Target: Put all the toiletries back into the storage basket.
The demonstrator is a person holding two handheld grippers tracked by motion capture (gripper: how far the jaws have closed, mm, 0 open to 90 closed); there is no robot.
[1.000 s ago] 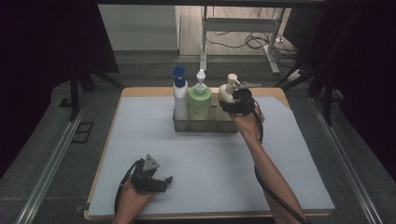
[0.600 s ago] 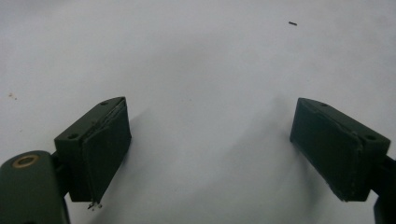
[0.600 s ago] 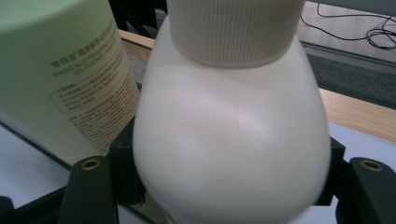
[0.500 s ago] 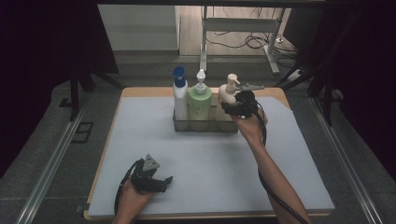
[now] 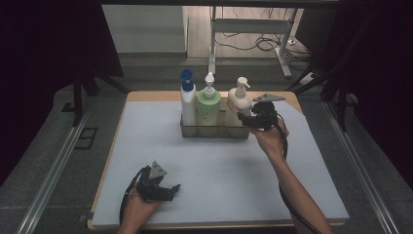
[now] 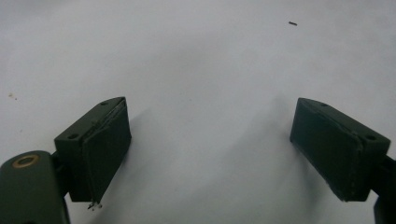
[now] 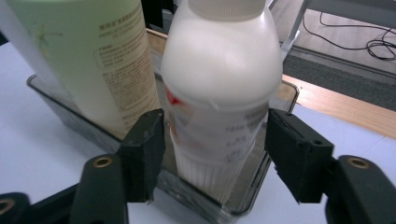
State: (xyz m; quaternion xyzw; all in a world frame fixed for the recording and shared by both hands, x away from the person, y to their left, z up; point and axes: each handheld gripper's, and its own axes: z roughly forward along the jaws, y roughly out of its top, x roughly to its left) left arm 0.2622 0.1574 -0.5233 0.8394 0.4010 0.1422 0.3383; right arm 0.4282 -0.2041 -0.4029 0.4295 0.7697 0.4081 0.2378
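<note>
Three bottles stand in a clear tray at the back of the mat: a white bottle with a blue cap, a green pump bottle and a cream pump bottle. My right gripper is open at the tray's right end. In the right gripper view the right gripper has one jaw on each side of the cream bottle, close to its sides, with the green bottle beside it. My left gripper rests open on the mat near the front left, and the left gripper holds nothing.
A pale blue-grey mat covers the wooden table. The tray's clear wall is close in front of the right jaws. A metal stand and cables lie on the floor beyond the table.
My right gripper has drawn back a little from the cream bottle, towards the person and lower. The bottle stays in the tray. The left gripper has not moved.
</note>
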